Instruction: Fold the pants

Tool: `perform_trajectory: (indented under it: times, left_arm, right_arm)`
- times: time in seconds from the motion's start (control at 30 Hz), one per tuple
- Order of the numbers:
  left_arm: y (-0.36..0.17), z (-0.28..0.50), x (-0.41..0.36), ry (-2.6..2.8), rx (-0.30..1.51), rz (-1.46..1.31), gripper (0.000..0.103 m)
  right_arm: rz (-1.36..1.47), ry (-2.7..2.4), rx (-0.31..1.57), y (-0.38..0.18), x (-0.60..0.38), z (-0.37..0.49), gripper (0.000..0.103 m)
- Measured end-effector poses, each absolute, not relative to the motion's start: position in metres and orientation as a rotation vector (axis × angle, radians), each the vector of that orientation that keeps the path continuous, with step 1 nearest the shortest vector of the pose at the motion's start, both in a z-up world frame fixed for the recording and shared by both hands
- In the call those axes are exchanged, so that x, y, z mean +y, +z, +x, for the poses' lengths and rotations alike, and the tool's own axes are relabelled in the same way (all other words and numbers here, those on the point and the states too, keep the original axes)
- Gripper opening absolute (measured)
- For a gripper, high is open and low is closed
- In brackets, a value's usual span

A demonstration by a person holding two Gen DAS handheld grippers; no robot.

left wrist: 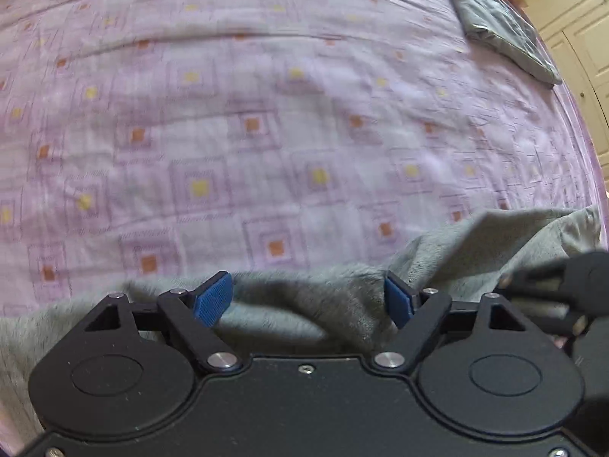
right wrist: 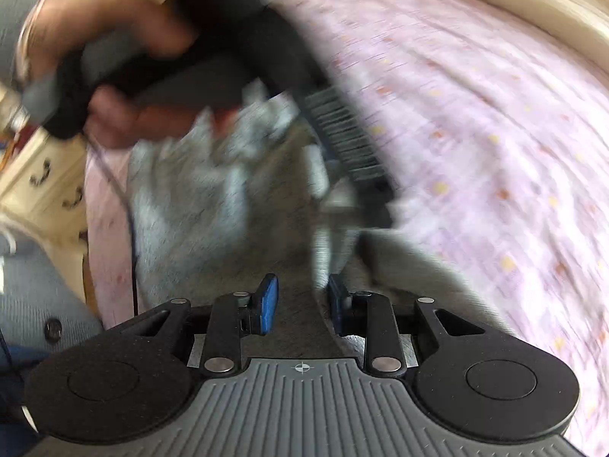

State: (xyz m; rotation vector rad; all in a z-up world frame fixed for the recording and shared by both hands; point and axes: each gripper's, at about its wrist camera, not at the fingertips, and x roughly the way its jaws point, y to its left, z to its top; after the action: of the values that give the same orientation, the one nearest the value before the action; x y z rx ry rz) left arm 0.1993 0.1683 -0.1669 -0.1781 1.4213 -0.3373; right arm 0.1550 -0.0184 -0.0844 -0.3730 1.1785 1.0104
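Pants (left wrist: 289, 304) bunched on the near edge of the bedsheet (left wrist: 266, 114), folded cloth (left wrist: 495, 23) far right, cupboard (left wrist: 571, 19) behind

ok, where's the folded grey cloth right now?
Left wrist view, upper right: the folded grey cloth lies on the pink bedsheet near the bed's edge, beside the cream cupboard.

Left gripper (left wrist: 308, 301) black, blue ribbed pads (left wrist: 213, 299), silver screws, right gripper (right wrist: 300, 302) grey ribbed body, crosshair mark (right wrist: 302, 368), grey sleeve (right wrist: 9, 19), bangle (right wrist: 26, 34)
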Motion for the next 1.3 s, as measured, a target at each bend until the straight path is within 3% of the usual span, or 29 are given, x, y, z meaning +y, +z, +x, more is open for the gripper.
perform_trajectory:
  times: [0.17,0.33,0.53,0.77,0.93,1.1,1.17,1.2,1.3]
  left_arm:
    - [-0.162,0.187,0.187,-0.301,1.39,-0.255,0.084]
    - [-0.153,0.193,0.19,-0.258,1.331,-0.265,0.084]
    - [-0.132,0.186,0.21,-0.195,1.251,-0.28,0.084]
    - [-0.146,0.155,0.232,-0.158,1.317,-0.282,0.084]
    - [-0.162,0.131,0.233,-0.135,1.375,-0.201,0.084]
    - [-0.162,0.129,0.229,-0.146,1.374,-0.178,0.084]
    - [-0.162,0.131,0.233,-0.134,1.372,-0.212,0.085]
    - [-0.163,0.131,0.235,-0.127,1.374,-0.233,0.085]
    - [-0.172,0.127,0.236,-0.119,1.421,-0.205,0.086]
  right_arm:
    - [-0.329,0.955,1.172,-0.077,-0.035,0.176,0.029]
    - [-0.416,0.966,1.361,-0.111,-0.023,0.2,0.031]
    - [-0.334,0.996,1.307,-0.114,0.002,0.221,0.032]
    - [-0.243,0.976,1.327,-0.127,0.019,0.24,0.032]
    - [-0.03,0.994,1.283,-0.119,0.009,0.25,0.032]
    - [-0.053,0.988,1.348,-0.131,0.025,0.261,0.032]
    - [-0.048,0.963,1.363,-0.135,0.026,0.264,0.022]
    - [-0.065,0.919,1.342,-0.132,0.026,0.265,0.004]
    - [0.076,0.794,1.301,-0.124,0.012,0.282,0.003]
